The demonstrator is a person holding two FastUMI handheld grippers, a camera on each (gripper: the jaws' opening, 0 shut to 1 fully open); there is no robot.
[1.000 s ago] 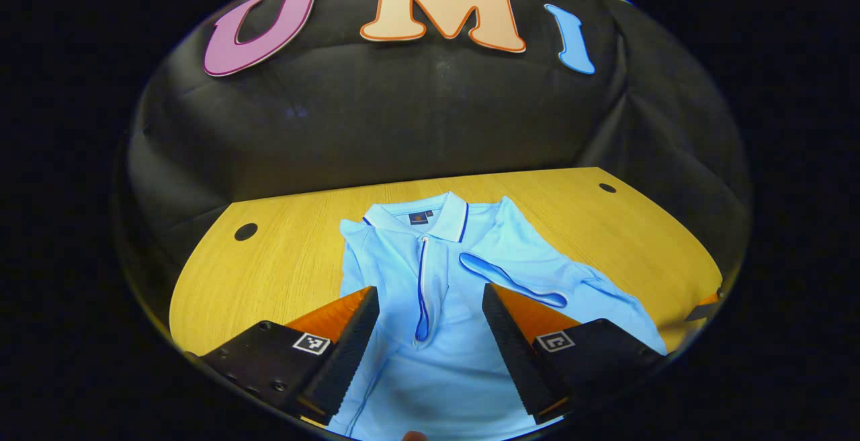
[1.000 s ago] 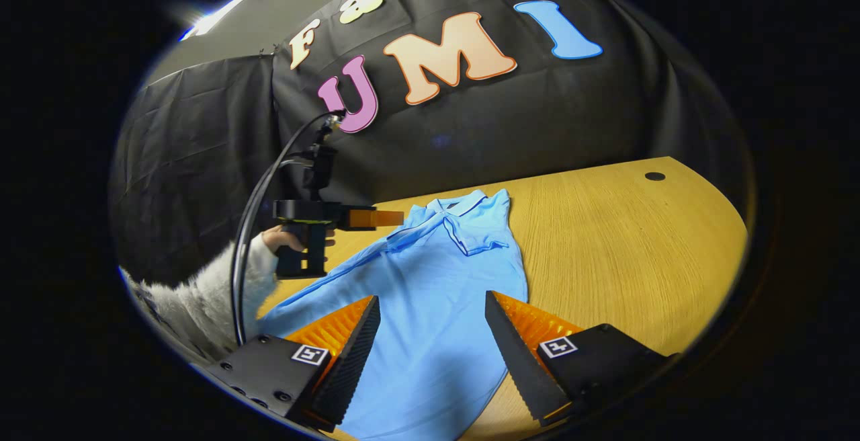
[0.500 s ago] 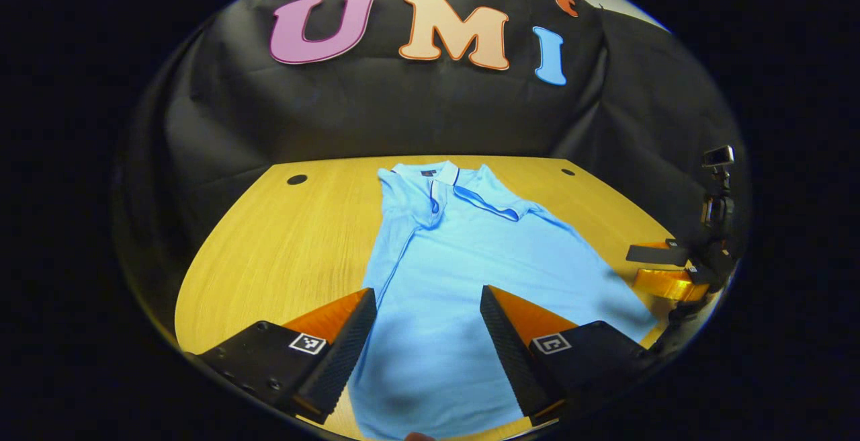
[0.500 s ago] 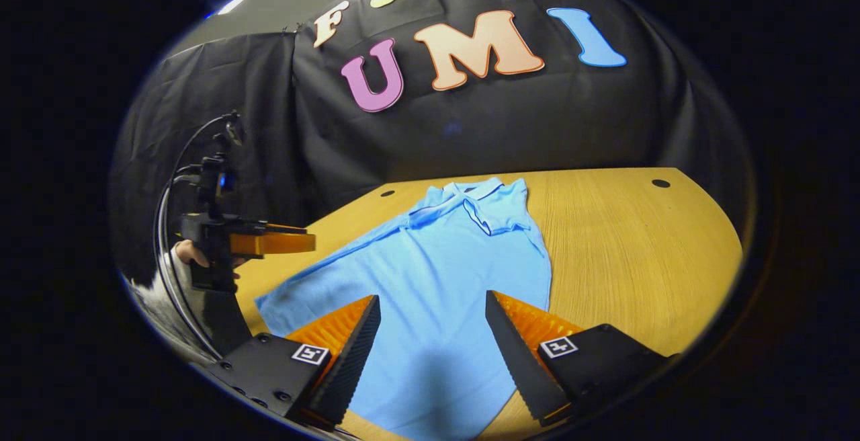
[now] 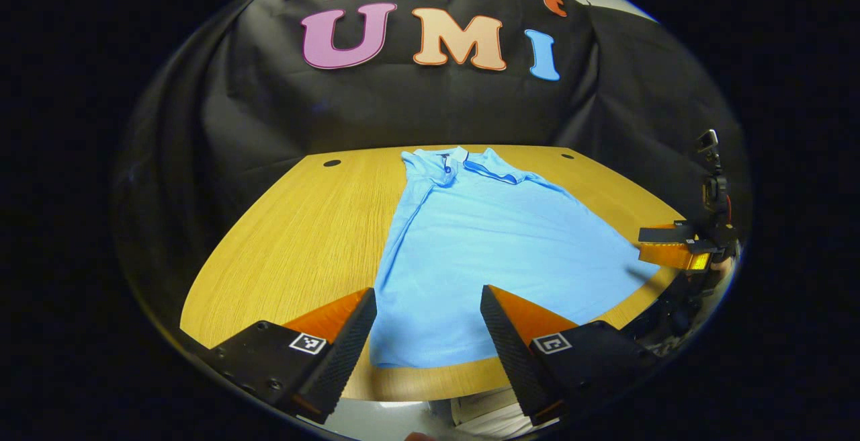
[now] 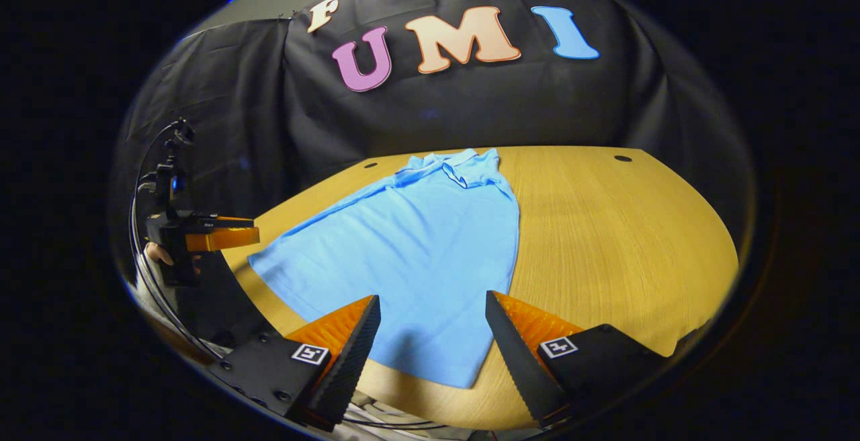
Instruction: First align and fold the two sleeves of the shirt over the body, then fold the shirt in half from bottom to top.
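one shirt (image 5: 484,246), light blue polo, lies flat on the wooden table (image 5: 302,226), collar (image 5: 447,158) toward the booth wall, hem (image 5: 430,360) at the near edge. both sleeves are already folded over the body: right sleeve (image 5: 494,173) lies across the chest just below the collar, and the outline is a long narrow panel. in the right gripper view the same shirt (image 6: 416,253) runs from collar at the far side to hem near the table's front edge.

left gripper (image 5: 428,333): jaws wide, nothing between them, hovering above the hem's left corner, not touching cloth. right gripper (image 6: 430,340): jaws wide, empty, above the hem's right corner. the right gripper also shows at the far right of the left gripper view, off the table edge; the left gripper, held in a hand (image 6: 158,254), shows at the left of the right gripper view.

change vs 1.0 s ago: then the left gripper was low over the chest, close to the placket, and the right gripper sat over mid-body. since then both have pulled back and up toward the near edge; the hem and bare table in front of it are now in frame. shirt itself has not shifted.

judgement: sleeve stage done. retreat to the hem reads as set-up for the bottom-to-top fold. next: descend, pinch both hem corners, carry to the collar. risk: sleeves slipping out on the lift.
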